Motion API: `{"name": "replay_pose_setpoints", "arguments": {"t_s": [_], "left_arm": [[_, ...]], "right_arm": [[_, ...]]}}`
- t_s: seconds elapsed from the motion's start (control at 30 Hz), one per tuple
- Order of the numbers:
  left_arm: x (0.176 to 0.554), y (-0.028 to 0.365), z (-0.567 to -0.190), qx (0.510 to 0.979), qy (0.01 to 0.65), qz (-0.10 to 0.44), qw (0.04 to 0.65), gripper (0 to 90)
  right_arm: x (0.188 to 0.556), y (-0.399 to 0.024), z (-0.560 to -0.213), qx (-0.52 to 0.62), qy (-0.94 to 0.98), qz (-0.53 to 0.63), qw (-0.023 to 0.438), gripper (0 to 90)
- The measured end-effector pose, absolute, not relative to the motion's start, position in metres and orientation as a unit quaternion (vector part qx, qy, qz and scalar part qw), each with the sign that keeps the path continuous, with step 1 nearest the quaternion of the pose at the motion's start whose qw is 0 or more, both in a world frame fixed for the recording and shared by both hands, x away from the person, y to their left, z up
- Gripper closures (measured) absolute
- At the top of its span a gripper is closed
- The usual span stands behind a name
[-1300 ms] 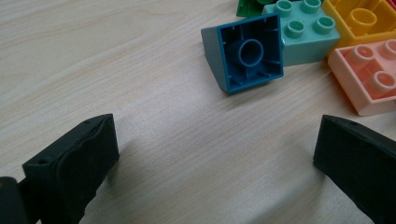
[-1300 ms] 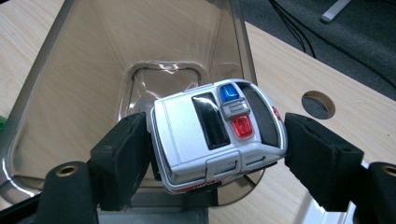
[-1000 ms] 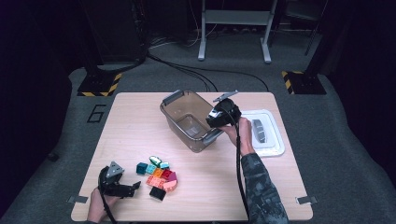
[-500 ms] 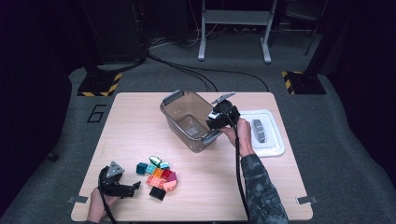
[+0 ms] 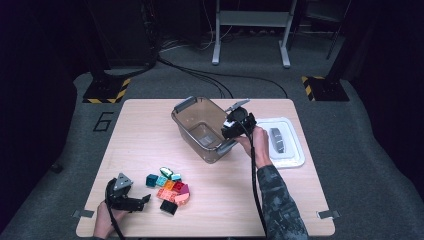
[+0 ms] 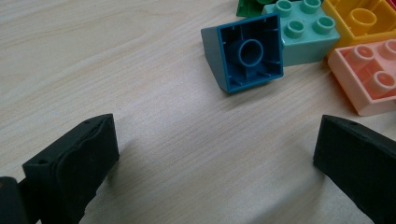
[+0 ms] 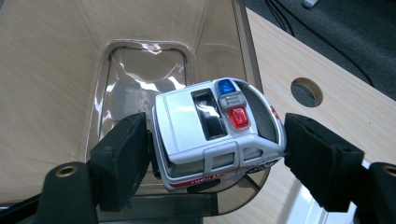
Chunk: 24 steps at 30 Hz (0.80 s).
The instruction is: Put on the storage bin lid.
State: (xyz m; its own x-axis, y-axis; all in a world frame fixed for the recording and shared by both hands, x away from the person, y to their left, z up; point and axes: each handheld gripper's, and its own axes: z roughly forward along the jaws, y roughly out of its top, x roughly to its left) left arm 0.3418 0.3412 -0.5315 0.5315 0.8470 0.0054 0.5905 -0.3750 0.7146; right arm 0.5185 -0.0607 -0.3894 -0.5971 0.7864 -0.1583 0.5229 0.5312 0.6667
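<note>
High view: right hand-held gripper (image 5: 231, 131), toy ambulance (image 7: 217, 133), bin (image 5: 192, 116) unmoved.

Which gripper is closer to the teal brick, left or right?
Left. The left gripper rests on the table beside the teal brick, jaws open toward it. The right gripper is far off over the bin.

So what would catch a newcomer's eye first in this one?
Probably the white toy ambulance with its blue and red roof lights, clamped in the right claw over the rim of the clear brown bin at mid table. Next, the bright cluster of toy blocks near the front edge, where the left claw rests open just short of a teal block.
</note>
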Motion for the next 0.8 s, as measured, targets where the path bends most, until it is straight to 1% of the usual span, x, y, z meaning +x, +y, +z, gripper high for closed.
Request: {"name": "replay_pose_setpoints", "arguments": {"t_s": [0.03, 0.07, 0.13, 0.3, 0.47, 0.67, 0.8], "left_arm": [[0.342, 0.341, -0.532, 0.807, 0.445, 0.190, 0.339, 0.0], [0.342, 0.341, -0.531, 0.808, 0.445, 0.188, 0.337, 0.0], [0.342, 0.341, -0.531, 0.808, 0.445, 0.189, 0.337, 0.0], [0.342, 0.341, -0.532, 0.807, 0.445, 0.190, 0.339, 0.0], [0.342, 0.341, -0.531, 0.808, 0.445, 0.188, 0.337, 0.0], [0.342, 0.341, -0.531, 0.808, 0.445, 0.188, 0.337, 0.0], [0.342, 0.341, -0.531, 0.809, 0.445, 0.187, 0.335, 0.0]], "right_arm": [[0.518, -0.061, -0.389, 0.390, 0.844, 0.292, 0.224, 22.6], [0.517, -0.062, -0.389, 0.394, 0.842, 0.293, 0.224, 24.6], [0.515, -0.064, -0.387, 0.392, 0.838, 0.303, 0.228, 23.7], [0.508, -0.069, -0.382, 0.399, 0.827, 0.324, 0.228, 17.8], [0.495, -0.081, -0.374, 0.397, 0.819, 0.346, 0.229, 14.0], [0.472, -0.098, -0.375, 0.405, 0.809, 0.367, 0.214, 11.5], [0.459, -0.108, -0.378, 0.405, 0.807, 0.373, 0.213, 9.4]]}}
